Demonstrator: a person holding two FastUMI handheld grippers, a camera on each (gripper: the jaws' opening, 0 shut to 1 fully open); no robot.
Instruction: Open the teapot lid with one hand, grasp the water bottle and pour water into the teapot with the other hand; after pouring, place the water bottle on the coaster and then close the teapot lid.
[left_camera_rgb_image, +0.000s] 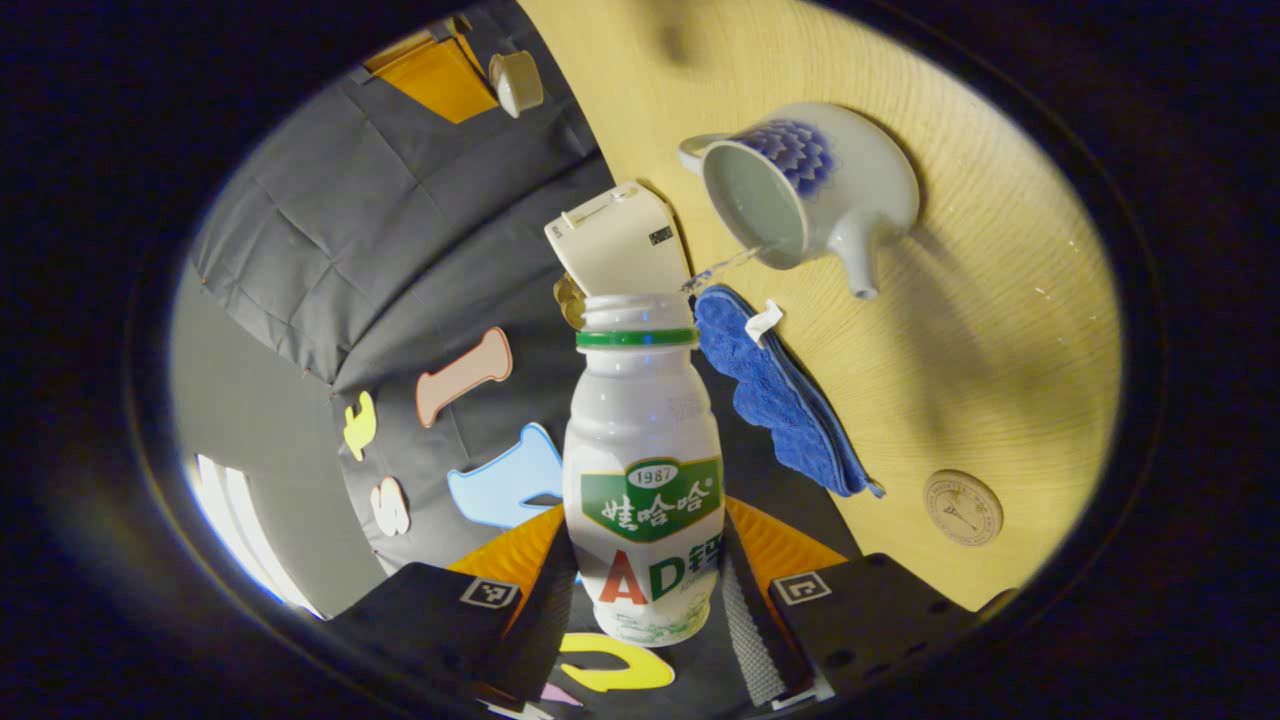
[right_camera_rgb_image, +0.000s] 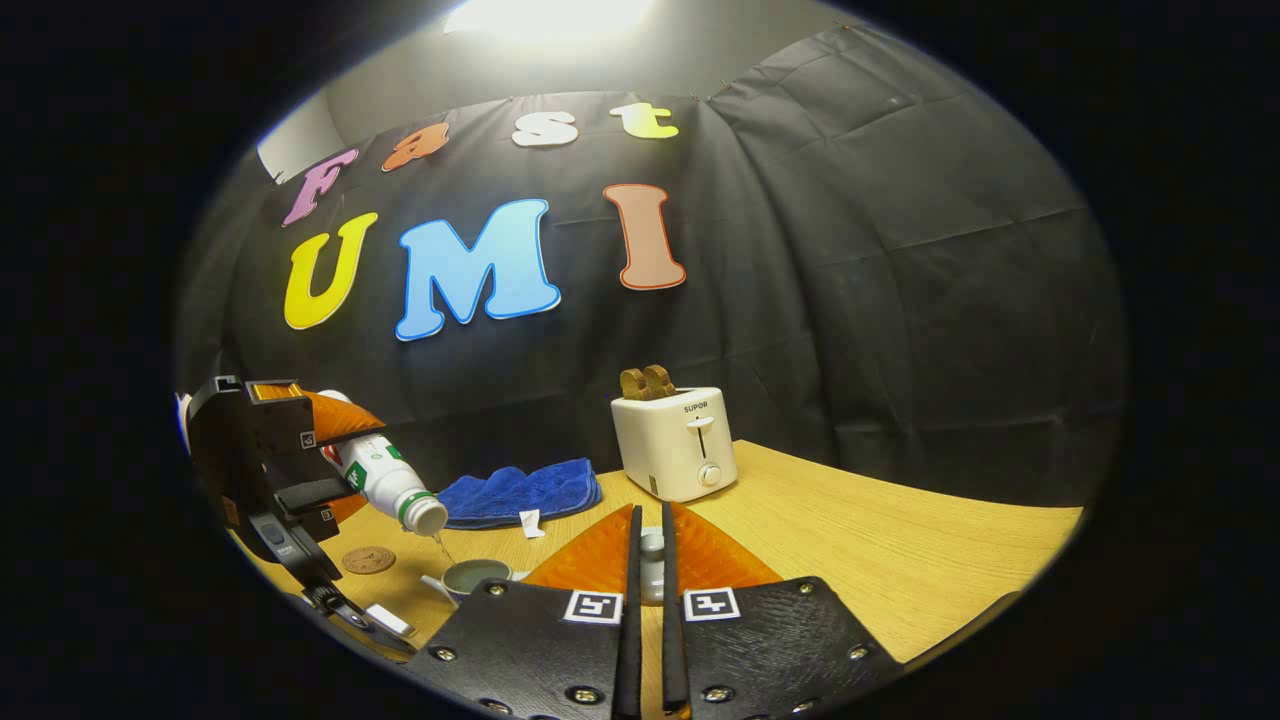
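Gripped between the fingers of the left gripper (left_camera_rgb_image: 650, 590), the water bottle (left_camera_rgb_image: 645, 480) is seen in the left gripper view with its uncapped mouth directed toward the teapot (left_camera_rgb_image: 810, 195). Both fingers are pressed against the bottle's labelled body. A thin stream of water (left_camera_rgb_image: 722, 268) is shown passing from the bottle mouth into the open top of the teapot, which stands on the wooden table (left_camera_rgb_image: 1000, 330). A blue cloth (left_camera_rgb_image: 775, 395) is placed just beside the teapot, and the round coaster (left_camera_rgb_image: 962, 507) lies apart from both, with nothing on it.

In the right gripper view, the fingers of the right gripper (right_camera_rgb_image: 648, 600) are drawn nearly together around the teapot lid (right_camera_rgb_image: 651, 565), held above the table; whether both fingers press on it cannot be told. The tilted bottle is seen over the teapot at left. A white toaster (right_camera_rgb_image: 678, 443) is set near the wall.
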